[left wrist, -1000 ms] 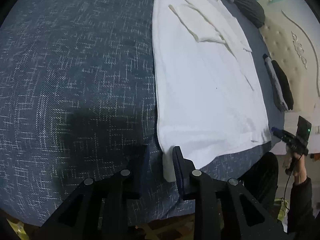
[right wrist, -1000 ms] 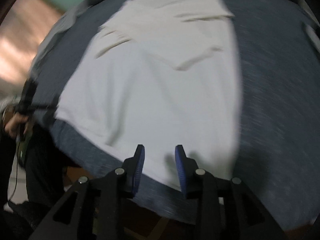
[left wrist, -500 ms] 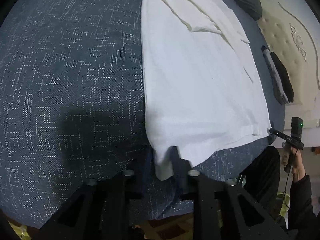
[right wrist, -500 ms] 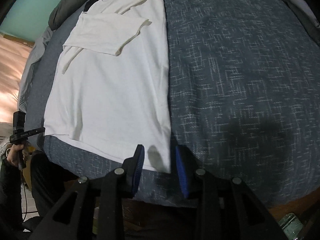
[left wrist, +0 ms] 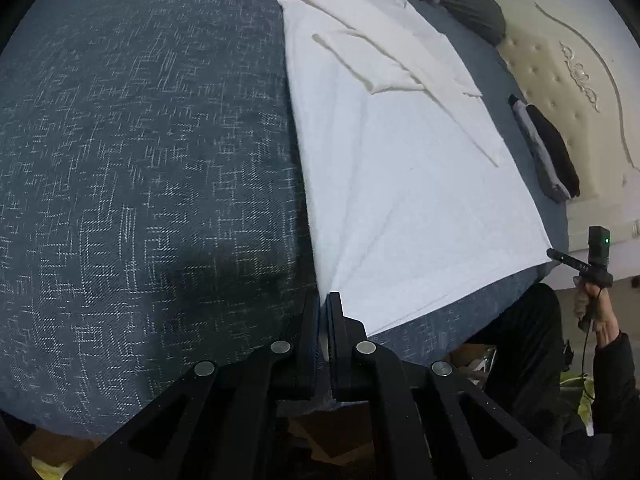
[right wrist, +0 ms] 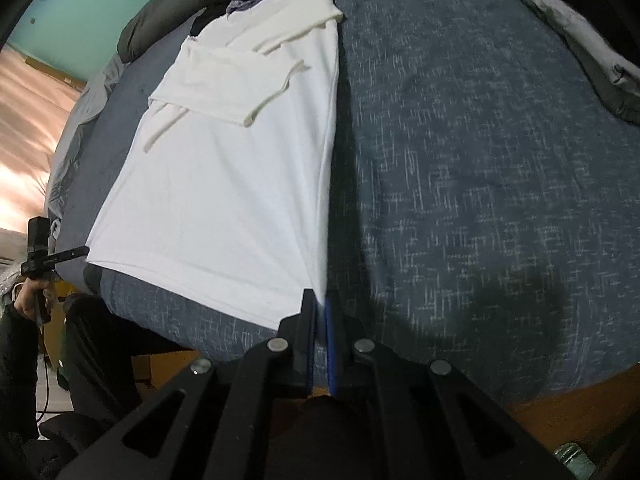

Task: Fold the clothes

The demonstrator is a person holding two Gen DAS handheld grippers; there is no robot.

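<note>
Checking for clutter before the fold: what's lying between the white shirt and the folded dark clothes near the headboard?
Only bare blue bedspread separates white shirt from dark clothes, left wrist view.

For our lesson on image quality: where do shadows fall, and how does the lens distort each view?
Left wrist view: dark shadow on the blue speckled bedspread beside the white cotton shirt; fisheye bulges the bed. Right wrist view: shadow at lower right, black corners.

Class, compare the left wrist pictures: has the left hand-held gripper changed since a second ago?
Yes. The left hand-held gripper has closed on the white shirt's near hem corner, lying on the blue bedspread.
</note>
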